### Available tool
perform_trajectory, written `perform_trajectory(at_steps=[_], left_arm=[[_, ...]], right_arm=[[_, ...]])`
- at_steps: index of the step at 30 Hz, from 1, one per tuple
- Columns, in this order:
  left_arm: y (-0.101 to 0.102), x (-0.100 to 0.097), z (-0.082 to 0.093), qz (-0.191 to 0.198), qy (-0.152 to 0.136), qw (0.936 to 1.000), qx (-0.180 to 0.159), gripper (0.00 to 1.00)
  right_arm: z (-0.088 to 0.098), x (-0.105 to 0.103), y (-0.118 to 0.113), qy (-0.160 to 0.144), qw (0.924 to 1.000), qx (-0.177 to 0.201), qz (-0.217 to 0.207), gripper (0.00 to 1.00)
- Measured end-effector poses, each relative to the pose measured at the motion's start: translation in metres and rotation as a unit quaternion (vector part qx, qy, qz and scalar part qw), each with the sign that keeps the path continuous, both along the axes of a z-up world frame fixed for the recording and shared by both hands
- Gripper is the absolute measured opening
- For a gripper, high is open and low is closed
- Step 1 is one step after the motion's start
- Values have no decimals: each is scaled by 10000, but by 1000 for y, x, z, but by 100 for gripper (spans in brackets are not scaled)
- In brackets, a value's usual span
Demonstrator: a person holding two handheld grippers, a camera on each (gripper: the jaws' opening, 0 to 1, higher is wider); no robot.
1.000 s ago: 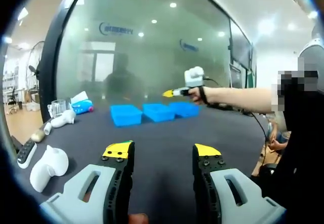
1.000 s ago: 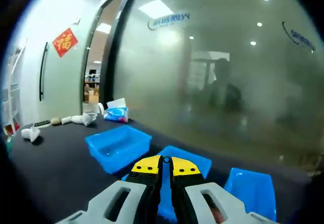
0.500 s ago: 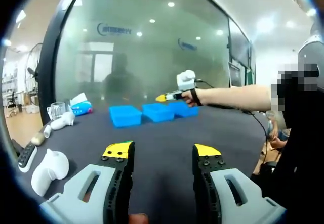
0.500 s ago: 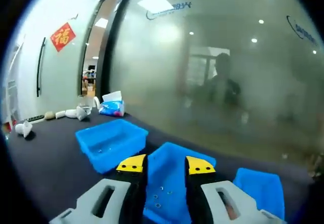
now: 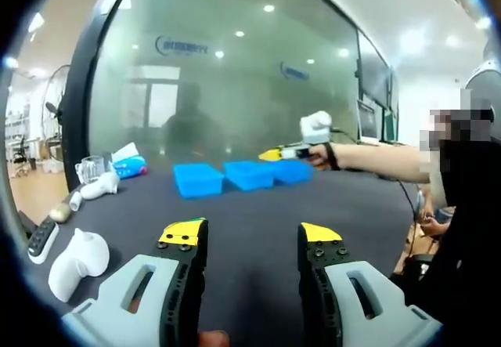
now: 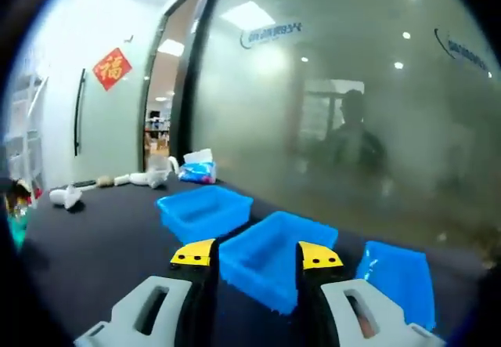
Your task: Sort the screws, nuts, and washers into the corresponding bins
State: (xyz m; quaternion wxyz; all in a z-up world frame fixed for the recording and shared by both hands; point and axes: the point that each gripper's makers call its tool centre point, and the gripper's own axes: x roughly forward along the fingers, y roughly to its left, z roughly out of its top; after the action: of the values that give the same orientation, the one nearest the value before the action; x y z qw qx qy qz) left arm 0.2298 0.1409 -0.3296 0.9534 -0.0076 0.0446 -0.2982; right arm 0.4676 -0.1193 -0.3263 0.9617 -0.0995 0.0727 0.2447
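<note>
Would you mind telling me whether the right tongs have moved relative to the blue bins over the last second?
Yes. In the left gripper view the right tongs have drawn back from above the middle bin toward the right-hand bin, and they now stand open.

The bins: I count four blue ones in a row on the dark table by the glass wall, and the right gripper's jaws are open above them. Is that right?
Not quite: there are three blue bins, not four, as the right gripper view shows. The rest holds: they sit in a row on the dark table by the glass wall, and the right gripper has its jaws open above them.
</note>
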Motion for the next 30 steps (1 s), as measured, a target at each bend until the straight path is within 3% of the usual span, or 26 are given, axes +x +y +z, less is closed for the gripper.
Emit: perform_trajectory(at_steps=[7,13,17,23,30], left_arm=[[3,4,2,75,-36,9999,-92,45],[4,4,1,95,-29,9999,-126,45],[2,3,2,77,-29,9999,-133,45],[3,1,4,110,-61,9998,-152,46],[0,-2,5,69,-73,9999,-124,46]], right_arm=[[6,-85,-23,-159,9985,490,156,37],[7,-152,-47,-359,9963,786,38,38],[18,-191,-69,-630,9929,993,-172,38],[27,-227,-97,-827,9890,1127,-493,39],[27,-245,-106,-902,9878,1108,-623,39]])
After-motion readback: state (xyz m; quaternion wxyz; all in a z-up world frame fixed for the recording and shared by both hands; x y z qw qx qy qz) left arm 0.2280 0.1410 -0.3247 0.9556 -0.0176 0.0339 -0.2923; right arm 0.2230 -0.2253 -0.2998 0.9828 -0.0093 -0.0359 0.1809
